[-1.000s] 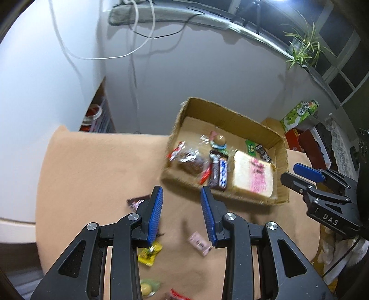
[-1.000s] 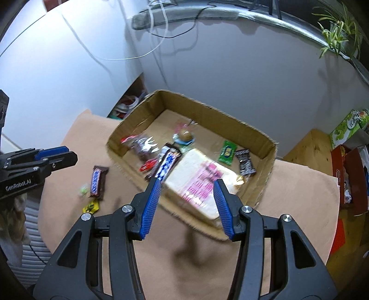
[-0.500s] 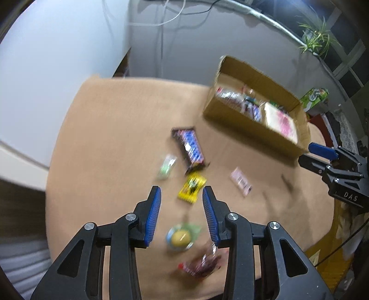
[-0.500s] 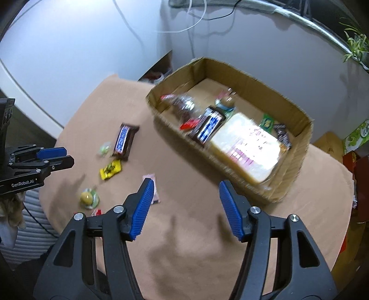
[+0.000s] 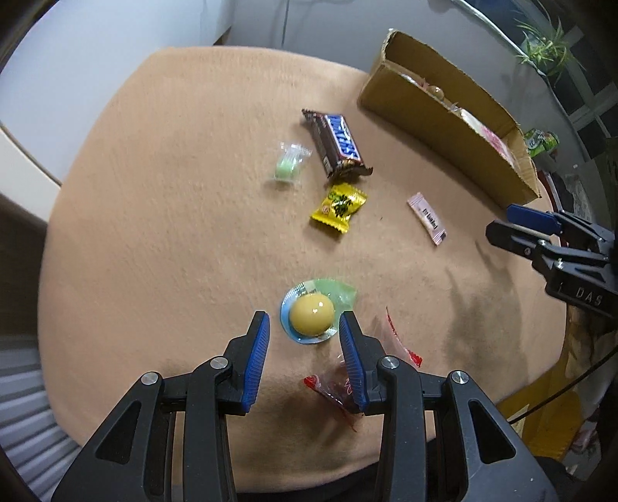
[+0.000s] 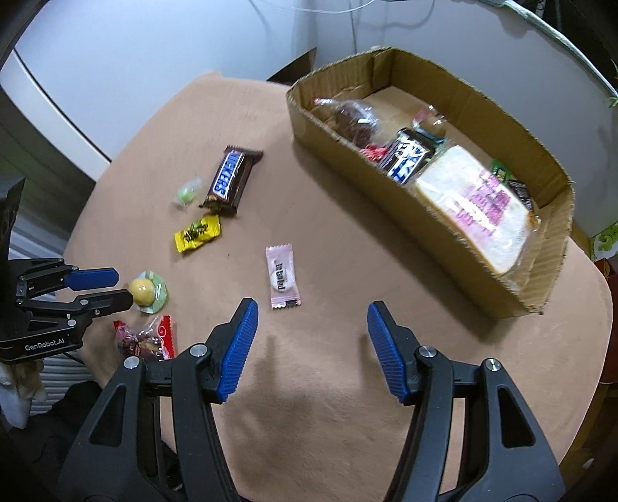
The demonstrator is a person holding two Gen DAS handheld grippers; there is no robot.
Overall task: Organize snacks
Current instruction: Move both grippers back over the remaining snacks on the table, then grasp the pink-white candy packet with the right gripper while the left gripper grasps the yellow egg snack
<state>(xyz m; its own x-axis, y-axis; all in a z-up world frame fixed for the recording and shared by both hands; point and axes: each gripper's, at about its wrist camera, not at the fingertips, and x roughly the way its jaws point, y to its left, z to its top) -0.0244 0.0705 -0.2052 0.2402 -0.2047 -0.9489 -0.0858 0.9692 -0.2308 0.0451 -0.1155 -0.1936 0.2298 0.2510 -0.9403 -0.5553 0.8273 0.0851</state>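
Domestic interior, likely living area. Evidence: round table (image 6: 347, 239) under tan fabric cover, set close against pale wall (image 6: 162, 50); loose white cable (image 6: 347, 11) hanging down wall; spiky potted plant (image 5: 548, 42) on high ledge by window frames (image 5: 587, 96); open cardboard box (image 6: 483, 266) serving as makeshift snack bin; green carton (image 5: 540, 141) and red packages stacked on floor beyond table. No lab bench, shop shelving or office equipment style fittings seen

Loose snacks (image 6: 282, 277) beside cardboard box (image 6: 421, 216)
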